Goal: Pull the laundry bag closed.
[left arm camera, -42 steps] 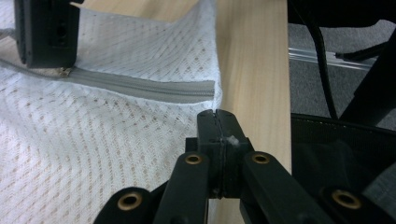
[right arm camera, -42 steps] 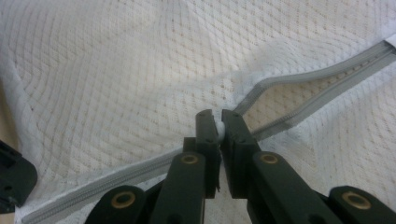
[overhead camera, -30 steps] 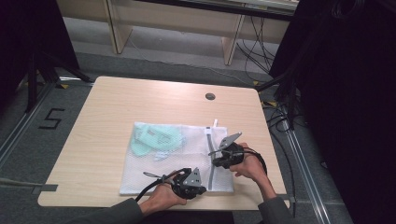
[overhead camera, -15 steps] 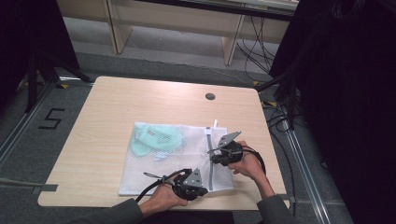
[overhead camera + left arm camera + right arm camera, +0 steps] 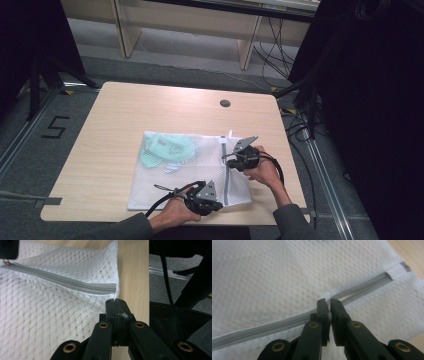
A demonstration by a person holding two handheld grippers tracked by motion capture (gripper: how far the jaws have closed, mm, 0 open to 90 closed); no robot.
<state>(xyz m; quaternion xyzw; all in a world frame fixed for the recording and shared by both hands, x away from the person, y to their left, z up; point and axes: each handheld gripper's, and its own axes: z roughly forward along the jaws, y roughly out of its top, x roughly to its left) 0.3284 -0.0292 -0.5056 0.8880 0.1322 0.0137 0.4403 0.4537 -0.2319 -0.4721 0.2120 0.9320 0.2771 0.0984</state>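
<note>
Two grippers clamp the mesh bag (image 5: 185, 175): left gripper (image 5: 116, 305) its corner, right gripper (image 5: 327, 302) seemingly its zipper (image 5: 294, 320).

A white mesh laundry bag (image 5: 185, 175) lay flat on the bench's near half, its grey zipper (image 5: 226, 172) running along its right side. Pale green fabric (image 5: 165, 149) showed through the mesh at its far left corner.

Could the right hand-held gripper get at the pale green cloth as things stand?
Probably not: the green cloth lies inside the mesh bag, and the right hand-held gripper sits at its zip.
</note>
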